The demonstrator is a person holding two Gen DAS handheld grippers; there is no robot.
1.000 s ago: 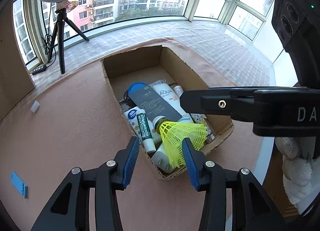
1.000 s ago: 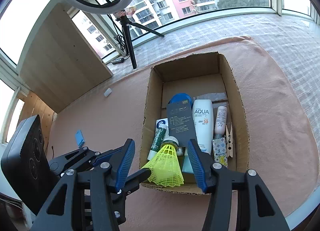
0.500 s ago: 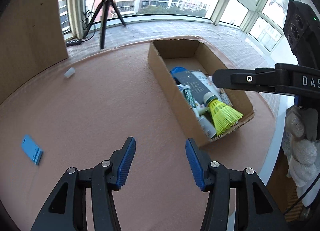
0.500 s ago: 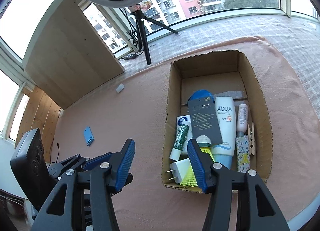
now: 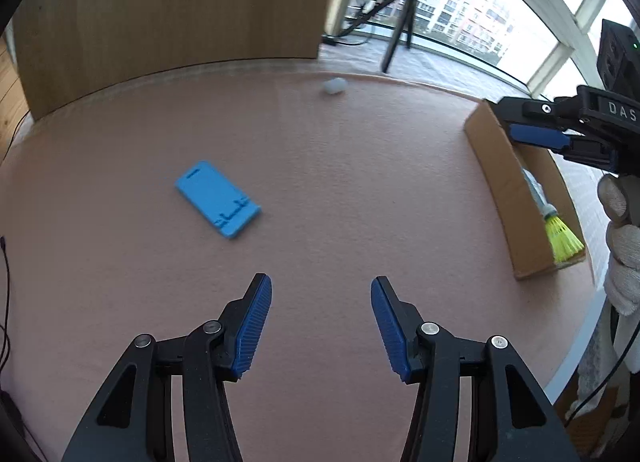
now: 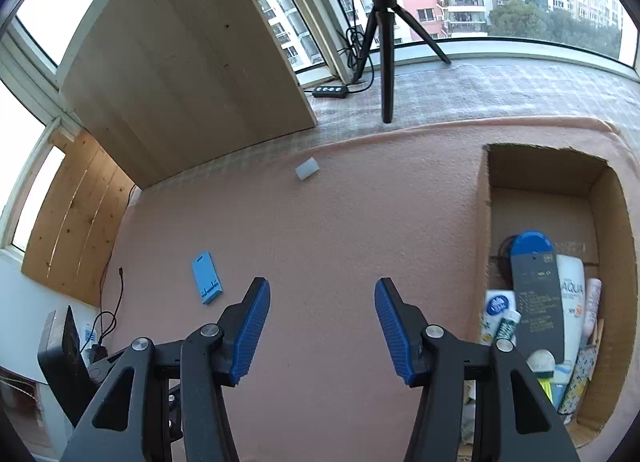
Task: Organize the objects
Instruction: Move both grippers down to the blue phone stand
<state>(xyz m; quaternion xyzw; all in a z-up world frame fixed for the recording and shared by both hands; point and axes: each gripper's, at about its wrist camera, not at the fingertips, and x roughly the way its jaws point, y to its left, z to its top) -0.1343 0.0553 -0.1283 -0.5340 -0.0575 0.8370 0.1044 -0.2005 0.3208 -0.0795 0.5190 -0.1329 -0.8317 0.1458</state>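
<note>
1. Left gripper: jaws apart, nothing btwn them, over bare pink mat. Blue card lies flat up-left of it. Risk: it's thin & flat, so pads may skid over the top or push it along w/o gripping.
2. Right gripper: jaws also apart, empty. Small white piece sits well away near mat's far edge; could roll or get nudged off.
3. Box on the right is already packed w/ tubes, bottles and the yellow shuttlecock, which pokes past the near wall. Dropping more in may tip it out.
4. Both grippers near each other: clash possible if both go for the card.
</note>
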